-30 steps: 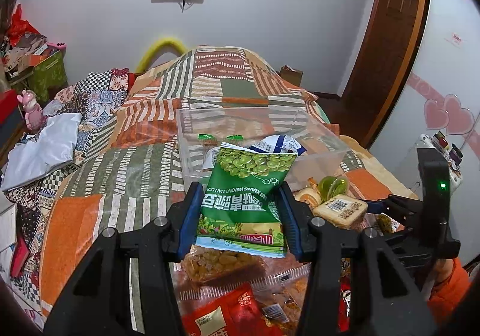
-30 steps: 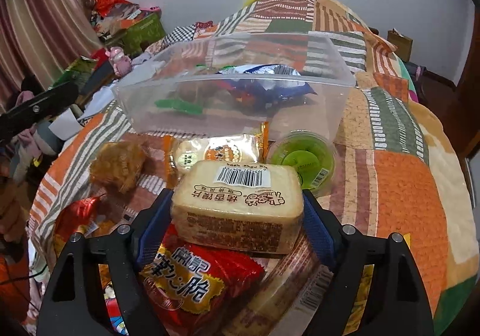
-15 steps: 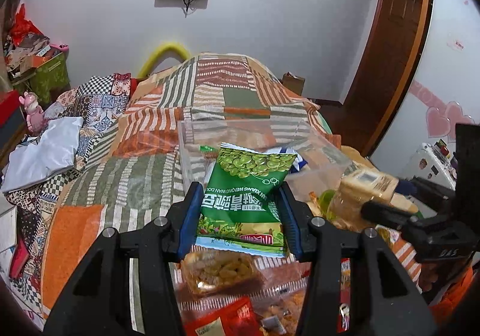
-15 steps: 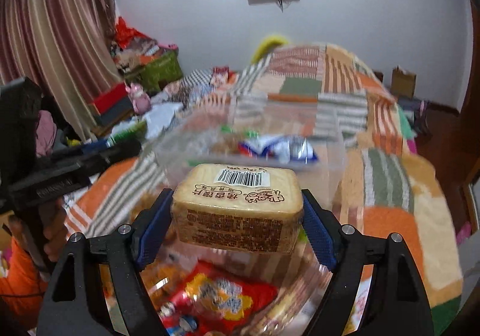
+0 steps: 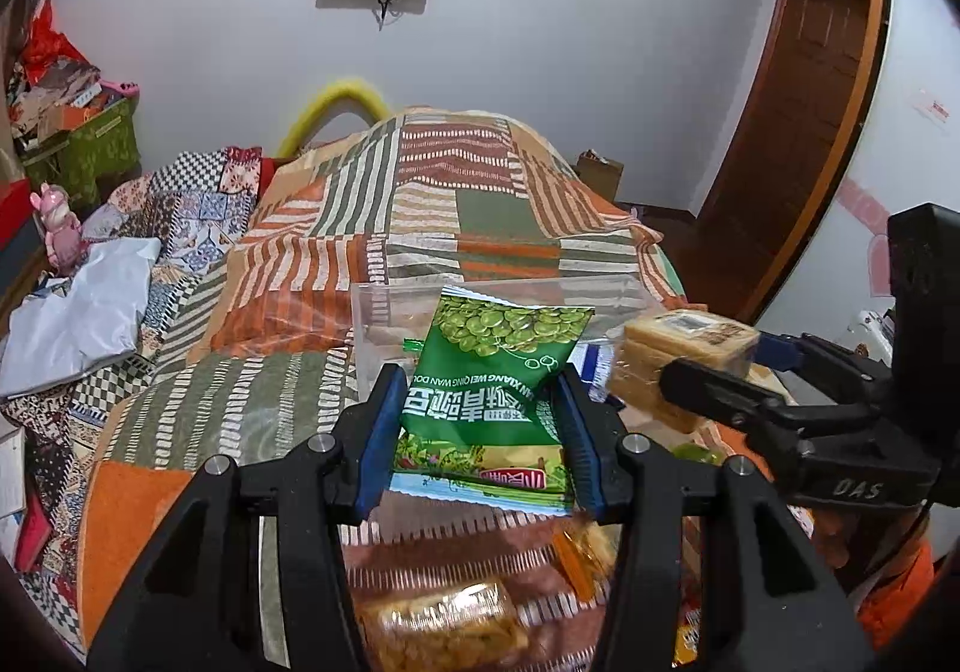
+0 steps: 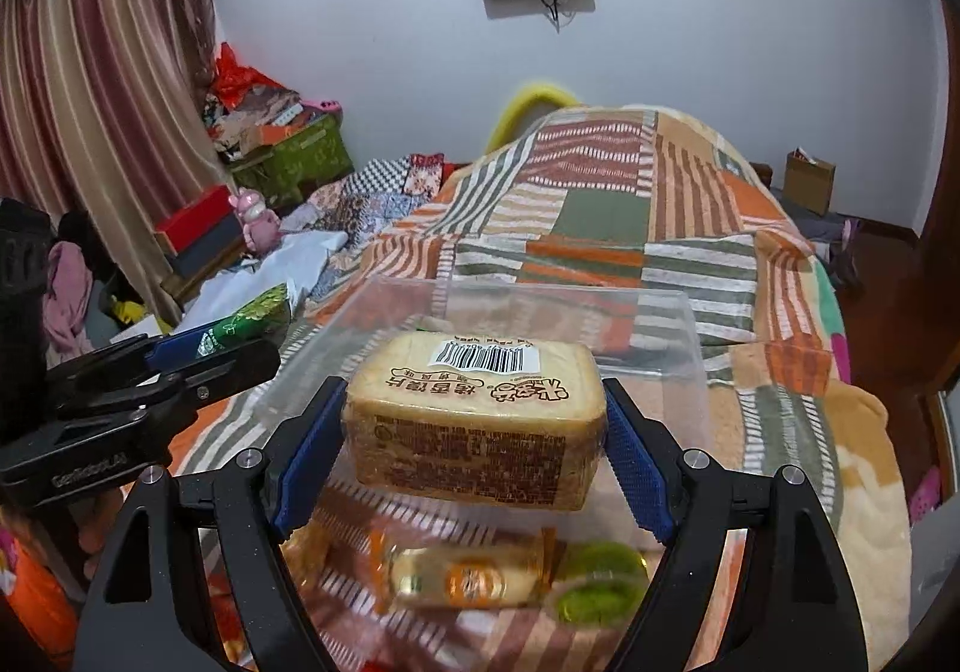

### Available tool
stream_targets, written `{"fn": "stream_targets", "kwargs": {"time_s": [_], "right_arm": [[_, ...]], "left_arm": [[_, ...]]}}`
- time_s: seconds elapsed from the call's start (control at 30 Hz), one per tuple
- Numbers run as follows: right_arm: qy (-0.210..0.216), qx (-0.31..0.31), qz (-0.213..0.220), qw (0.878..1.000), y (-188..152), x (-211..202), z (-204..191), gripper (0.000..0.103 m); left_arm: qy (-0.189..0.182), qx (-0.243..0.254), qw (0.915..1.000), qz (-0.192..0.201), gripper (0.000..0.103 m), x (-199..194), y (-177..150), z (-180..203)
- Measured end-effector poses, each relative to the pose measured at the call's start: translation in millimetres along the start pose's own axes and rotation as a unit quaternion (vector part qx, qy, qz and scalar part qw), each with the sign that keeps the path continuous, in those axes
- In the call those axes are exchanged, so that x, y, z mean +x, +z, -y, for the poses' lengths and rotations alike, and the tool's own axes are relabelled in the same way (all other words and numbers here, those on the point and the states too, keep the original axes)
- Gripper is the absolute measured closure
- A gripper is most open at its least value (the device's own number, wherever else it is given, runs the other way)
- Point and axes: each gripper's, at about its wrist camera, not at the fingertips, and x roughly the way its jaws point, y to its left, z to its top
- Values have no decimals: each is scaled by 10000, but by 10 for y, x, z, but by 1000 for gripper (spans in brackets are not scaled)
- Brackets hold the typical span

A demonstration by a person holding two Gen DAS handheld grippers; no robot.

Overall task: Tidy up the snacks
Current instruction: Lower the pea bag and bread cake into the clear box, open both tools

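My left gripper (image 5: 477, 432) is shut on a green pea snack bag (image 5: 492, 378) and holds it in the air before the clear plastic bin (image 5: 384, 306). My right gripper (image 6: 474, 432) is shut on a wrapped tan bread pack (image 6: 474, 420), raised near the bin's (image 6: 690, 312) front wall. The bread pack (image 5: 684, 354) and right gripper also show at the right of the left wrist view. The left gripper with the green bag (image 6: 252, 318) shows at the left of the right wrist view.
Loose snacks lie on the patchwork bedspread (image 5: 456, 204) below: a yellow-orange packet (image 6: 474, 582), a green jelly cup (image 6: 600, 582), a nut pack (image 5: 438, 624). White cloth (image 5: 78, 312) and clutter lie at the left. A wooden door (image 5: 798, 132) stands at the right.
Both grippers have risen from the snack pile with their packs. The right gripper has lifted the bread pack up and toward the bin; the view tilted up.
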Motion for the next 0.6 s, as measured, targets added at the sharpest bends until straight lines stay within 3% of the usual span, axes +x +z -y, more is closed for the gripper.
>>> {"fn": "stream_targets", "kwargs": {"time_s": [0.3,0.6], "right_arm": [[-32,-118,-485,9987,-41,389,7,23],[-103,-258,-559,9981,-46,420,-27,21]], "left_arm": [[65,44,9992,-390,54,515,28,-56],[68,-37,9976,-689,54,703,-49,-106]]}}
